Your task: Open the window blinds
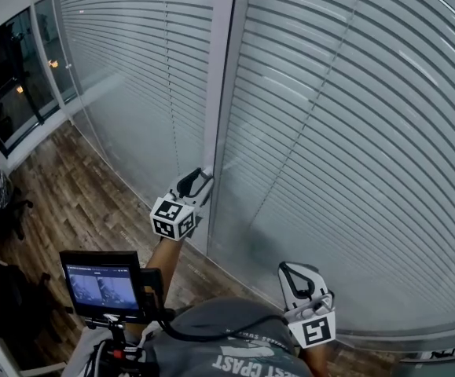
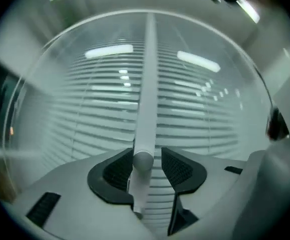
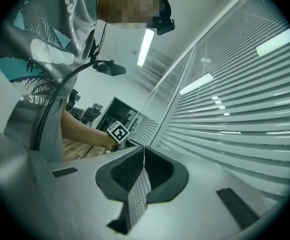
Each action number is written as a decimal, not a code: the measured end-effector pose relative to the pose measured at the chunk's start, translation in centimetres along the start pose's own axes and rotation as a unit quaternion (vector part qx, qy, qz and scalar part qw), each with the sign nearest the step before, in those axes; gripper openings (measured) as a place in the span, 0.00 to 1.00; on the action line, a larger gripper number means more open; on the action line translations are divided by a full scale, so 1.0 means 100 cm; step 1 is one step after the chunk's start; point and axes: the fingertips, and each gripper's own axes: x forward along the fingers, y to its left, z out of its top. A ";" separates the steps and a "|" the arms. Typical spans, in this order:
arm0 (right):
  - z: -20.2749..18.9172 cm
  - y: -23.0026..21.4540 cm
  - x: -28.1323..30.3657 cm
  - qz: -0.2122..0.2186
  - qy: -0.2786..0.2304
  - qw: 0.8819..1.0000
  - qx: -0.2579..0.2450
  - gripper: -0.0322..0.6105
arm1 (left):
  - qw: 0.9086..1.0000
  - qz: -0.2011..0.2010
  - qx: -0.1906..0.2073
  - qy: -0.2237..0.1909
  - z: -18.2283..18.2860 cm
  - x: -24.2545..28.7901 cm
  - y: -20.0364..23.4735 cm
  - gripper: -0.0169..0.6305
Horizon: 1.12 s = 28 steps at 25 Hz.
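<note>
Left gripper (image 1: 198, 181) is held up at the pale grey window post (image 1: 225, 69). Its jaws are apart, with the slim white round-tipped tilt wand (image 2: 143, 134) hanging between them, close to the left pad but not clamped. Judgement: it is placed to pinch the wand and twist it.

Grey-white horizontal slat blinds (image 1: 353, 132) cover both panes ahead, slats lying shut.

Right gripper (image 3: 143, 149) is low by the torso, jaws together on nothing. Likely parked out of the way, since one hand suffices.
</note>
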 end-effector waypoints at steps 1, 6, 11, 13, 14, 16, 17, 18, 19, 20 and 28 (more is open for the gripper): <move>0.000 0.000 -0.001 -0.001 0.001 1.000 0.000 0.06 | 0.998 -0.006 -0.056 -0.015 0.002 -0.002 0.003 0.29; 0.004 -0.003 -0.004 -0.003 0.001 1.000 0.001 0.06 | 0.995 0.002 -0.099 -0.032 0.008 -0.003 0.010 0.23; 0.002 -0.003 -0.002 -0.004 -0.001 1.000 0.005 0.06 | 0.993 0.033 0.110 0.021 0.003 0.000 0.002 0.22; -0.007 0.004 0.000 -0.001 -0.002 1.000 0.003 0.06 | 0.930 0.072 0.351 0.082 -0.012 0.002 -0.005 0.22; -0.014 0.009 0.002 0.001 -0.003 1.000 0.003 0.06 | 0.888 0.085 0.440 0.104 -0.020 0.003 -0.008 0.22; -0.024 0.015 0.002 0.003 -0.002 1.000 0.005 0.06 | 0.851 0.087 0.504 0.119 -0.032 0.004 -0.011 0.22; -0.024 0.015 0.002 0.003 -0.002 1.000 0.006 0.06 | 0.856 0.081 0.496 0.117 -0.032 0.005 -0.011 0.22; -0.020 0.013 0.001 0.003 -0.002 1.000 0.006 0.06 | 0.873 0.074 0.470 0.111 -0.028 0.005 -0.011 0.22; -0.014 0.009 0.001 0.004 -0.001 1.000 0.005 0.06 | 0.900 0.065 0.420 0.101 -0.022 0.006 -0.011 0.22; -0.009 0.005 0.001 0.005 0.001 1.000 0.004 0.06 | 0.935 0.051 0.341 0.083 -0.015 0.005 -0.009 0.22; -0.004 0.001 -0.001 0.004 0.010 1.000 -0.005 0.06 | 1.000 0.007 -0.016 -0.005 -0.004 -0.001 0.003 0.28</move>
